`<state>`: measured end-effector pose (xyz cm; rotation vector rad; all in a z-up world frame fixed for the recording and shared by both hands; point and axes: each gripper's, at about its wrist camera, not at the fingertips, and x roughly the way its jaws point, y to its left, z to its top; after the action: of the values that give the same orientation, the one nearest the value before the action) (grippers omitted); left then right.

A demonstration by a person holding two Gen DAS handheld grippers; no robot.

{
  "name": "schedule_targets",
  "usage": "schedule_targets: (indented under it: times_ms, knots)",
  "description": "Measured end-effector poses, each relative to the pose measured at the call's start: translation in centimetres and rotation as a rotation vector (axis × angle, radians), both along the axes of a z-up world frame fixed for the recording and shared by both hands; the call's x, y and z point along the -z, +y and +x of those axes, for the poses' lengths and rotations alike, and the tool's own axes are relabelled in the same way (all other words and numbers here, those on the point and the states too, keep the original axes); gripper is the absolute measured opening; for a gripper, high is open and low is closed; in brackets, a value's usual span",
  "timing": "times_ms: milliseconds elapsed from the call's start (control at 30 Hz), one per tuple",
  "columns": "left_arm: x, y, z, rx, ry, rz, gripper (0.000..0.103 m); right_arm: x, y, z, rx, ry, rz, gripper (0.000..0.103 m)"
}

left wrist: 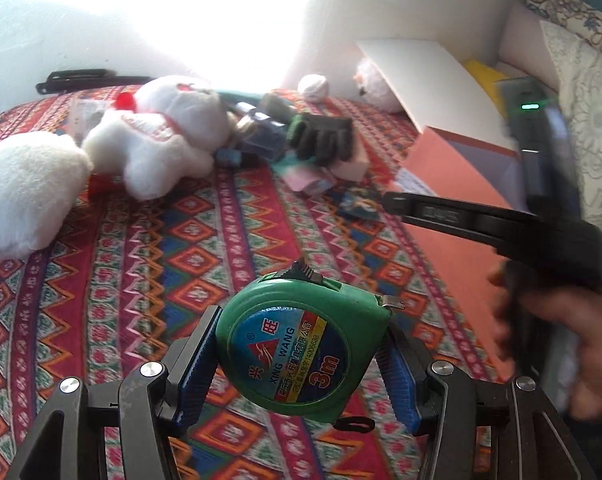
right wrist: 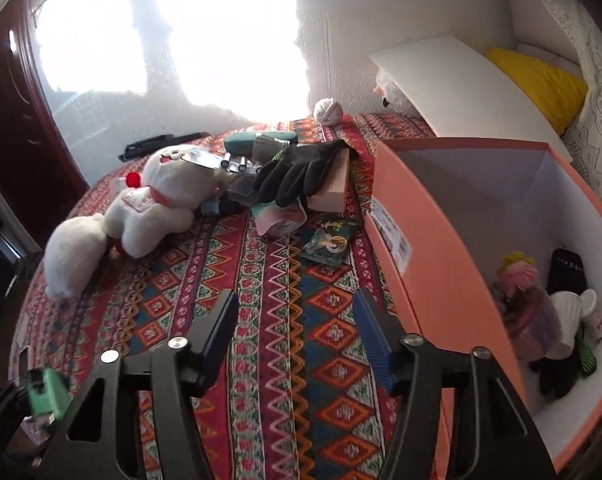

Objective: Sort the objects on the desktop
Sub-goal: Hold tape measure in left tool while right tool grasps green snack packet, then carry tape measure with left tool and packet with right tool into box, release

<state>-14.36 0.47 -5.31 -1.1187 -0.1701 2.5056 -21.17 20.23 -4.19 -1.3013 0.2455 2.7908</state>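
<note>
Left wrist view: your left claw (left wrist: pixel 303 344) pinches the green tape measure (left wrist: pixel 301 340) at lower centre, lifted above the patterned bench (left wrist: pixel 141 248). Its rounded, glossy case could twist or slip out.

Right wrist view: your right claw (right wrist: pixel 297 320) gapes wide with nothing in it; the orange box (right wrist: pixel 421 216) at right already holds items.

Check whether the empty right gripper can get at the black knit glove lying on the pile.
Probably yes: the right gripper is open, and the black knit glove lies on top of the clutter with only bare patterned cloth between.
</note>
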Motion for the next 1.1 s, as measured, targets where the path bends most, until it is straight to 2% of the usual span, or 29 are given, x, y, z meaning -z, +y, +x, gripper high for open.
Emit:
schedule_targets:
  times_ms: [100,267,300,333,400,500,600,800,967,1100]
  knots:
    - [0.7,-1.1,-0.8,-0.019,-0.01,-0.003,0.062,3.9,0.2,-6.1,0.05,-0.099,0.001,0.057]
    - [0.9,-1.0,-0.6,-0.013,-0.012,0.0,0.062,9.0,2.2,-14.1,0.18,-0.178,0.086,0.06]
    - [0.9,-0.9,-0.5,-0.01,-0.013,0.0,0.062,9.5,2.6,-14.9,0.191,-0.179,0.09,0.05]
    - [0.9,-0.9,-0.4,-0.008,-0.013,0.001,0.062,9.6,2.9,-15.2,0.194,-0.17,0.087,0.046]
    - [0.9,-0.7,-0.2,-0.003,-0.013,0.003,0.062,9.7,3.4,-15.2,0.194,-0.155,0.057,0.044]
    - [1.0,-0.5,0.0,0.005,-0.013,0.005,0.062,8.7,3.4,-11.6,0.148,-0.138,-0.073,0.044]
    - [1.0,-0.2,0.3,0.013,-0.013,0.007,0.062,6.9,2.8,-6.7,0.094,-0.106,-0.133,0.044]
    - [0.9,0.4,0.9,0.031,-0.012,0.011,0.062,2.7,1.8,2.5,0.02,-0.049,-0.133,0.044]
    - [-1.7,3.5,3.7,0.109,0.026,0.009,0.062,-0.8,1.0,10.1,-0.039,-0.002,-0.128,0.044]
    - [-3.7,6.0,5.9,0.171,0.056,0.007,0.062,-4.0,2.3,14.9,-0.025,0.058,-0.113,0.044]
